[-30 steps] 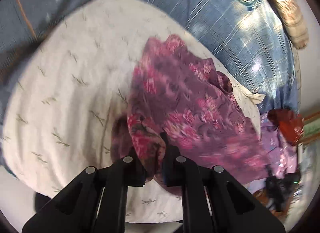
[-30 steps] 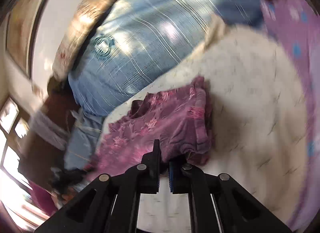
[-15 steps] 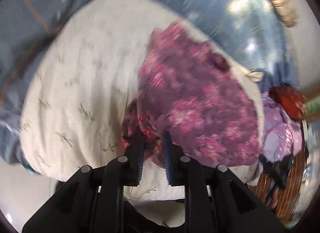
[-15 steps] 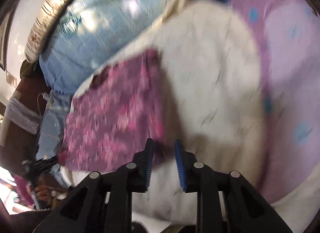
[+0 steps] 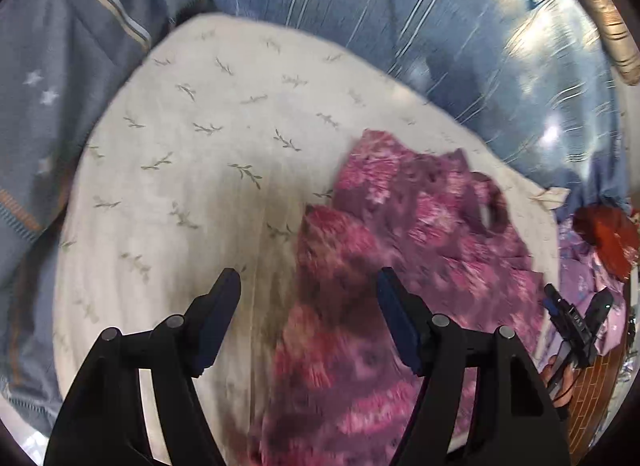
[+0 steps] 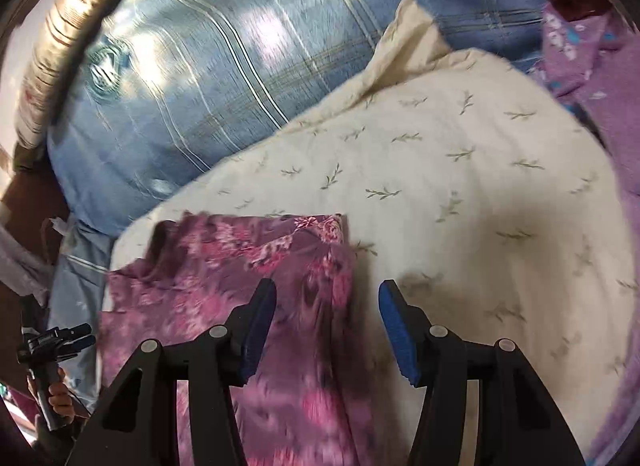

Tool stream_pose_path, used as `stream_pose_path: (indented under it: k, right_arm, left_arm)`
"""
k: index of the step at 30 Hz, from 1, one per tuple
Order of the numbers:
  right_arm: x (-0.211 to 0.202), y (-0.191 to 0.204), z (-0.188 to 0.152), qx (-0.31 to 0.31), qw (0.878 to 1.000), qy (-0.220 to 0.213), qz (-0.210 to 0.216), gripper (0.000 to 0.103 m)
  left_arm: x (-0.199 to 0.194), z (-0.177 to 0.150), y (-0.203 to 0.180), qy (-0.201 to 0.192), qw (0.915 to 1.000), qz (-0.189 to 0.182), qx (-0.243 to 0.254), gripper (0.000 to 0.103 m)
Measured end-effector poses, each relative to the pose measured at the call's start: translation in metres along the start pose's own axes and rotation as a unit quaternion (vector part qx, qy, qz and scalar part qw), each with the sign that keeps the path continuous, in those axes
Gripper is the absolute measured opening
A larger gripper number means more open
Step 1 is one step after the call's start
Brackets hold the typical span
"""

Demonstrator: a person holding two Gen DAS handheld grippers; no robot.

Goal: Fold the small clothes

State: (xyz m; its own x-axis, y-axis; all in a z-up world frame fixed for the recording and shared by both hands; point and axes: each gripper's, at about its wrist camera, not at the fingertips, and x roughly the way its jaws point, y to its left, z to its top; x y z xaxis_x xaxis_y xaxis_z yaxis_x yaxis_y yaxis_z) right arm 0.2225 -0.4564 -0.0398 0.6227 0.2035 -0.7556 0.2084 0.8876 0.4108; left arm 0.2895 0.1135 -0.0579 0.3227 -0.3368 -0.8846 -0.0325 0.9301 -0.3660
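Observation:
A purple garment with a pink flower print (image 5: 408, 266) lies folded on a cream pillow with a leaf print (image 5: 200, 169). My left gripper (image 5: 309, 286) is open and empty, hovering over the garment's left edge. In the right wrist view the same garment (image 6: 240, 266) lies at the lower left of the cream pillow (image 6: 480, 193). My right gripper (image 6: 327, 294) is open and empty over the garment's right edge. The other gripper shows small at the left edge of the right wrist view (image 6: 52, 342), and at the right edge of the left wrist view (image 5: 576, 318).
A blue striped quilt (image 5: 440, 17) lies behind the pillow and shows in the right wrist view (image 6: 192, 77). A grey-blue cloth with stars (image 5: 48, 85) is at the left. A lilac flowered cloth (image 6: 592, 49) and a red item (image 5: 608, 238) lie beside the pillow.
Both grippers were shut on the garment's edges a second ago; they have let go and opened wide. The garment now lies flat on the pillow.

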Motion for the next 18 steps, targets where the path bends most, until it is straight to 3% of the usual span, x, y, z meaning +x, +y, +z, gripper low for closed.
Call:
stream_pose_path:
  k: [2,4,5,7,12,15,18]
  right_arm:
    - [0.010,0.003,0.000,-0.014,1.000,0.009,-0.010,0.049]
    - [0.011,0.006,-0.003,-0.032,0.999,0.006,-0.017,0.010]
    - [0.010,0.009,-0.003,-0.047,0.999,0.003,-0.023,0.009]
    - [0.006,0.015,-0.002,-0.065,0.997,-0.007,-0.030,0.006]
    - [-0.027,0.031,0.020,-0.076,0.996,-0.053,-0.001,0.005]
    - [-0.049,0.036,0.038,-0.069,0.993,-0.092,0.019,0.005]
    - [-0.050,0.029,0.051,-0.053,0.992,-0.111,0.020,0.005]
  left_arm:
    - [0.017,0.003,-0.001,0.023,0.9997,-0.011,-0.003,0.069]
    - [0.023,0.001,-0.001,0.035,0.9989,-0.029,-0.007,0.068]
    - [0.024,0.001,-0.003,0.035,0.9985,-0.041,-0.009,0.063]
    - [0.022,0.002,-0.009,0.028,0.9979,-0.059,-0.005,0.013]
    - [-0.003,0.007,-0.024,-0.002,0.9973,-0.074,-0.006,0.004]
    - [-0.040,0.015,-0.033,-0.059,0.9920,-0.111,-0.011,0.004]
    - [-0.054,0.031,-0.043,-0.111,0.9896,-0.092,0.003,0.004]
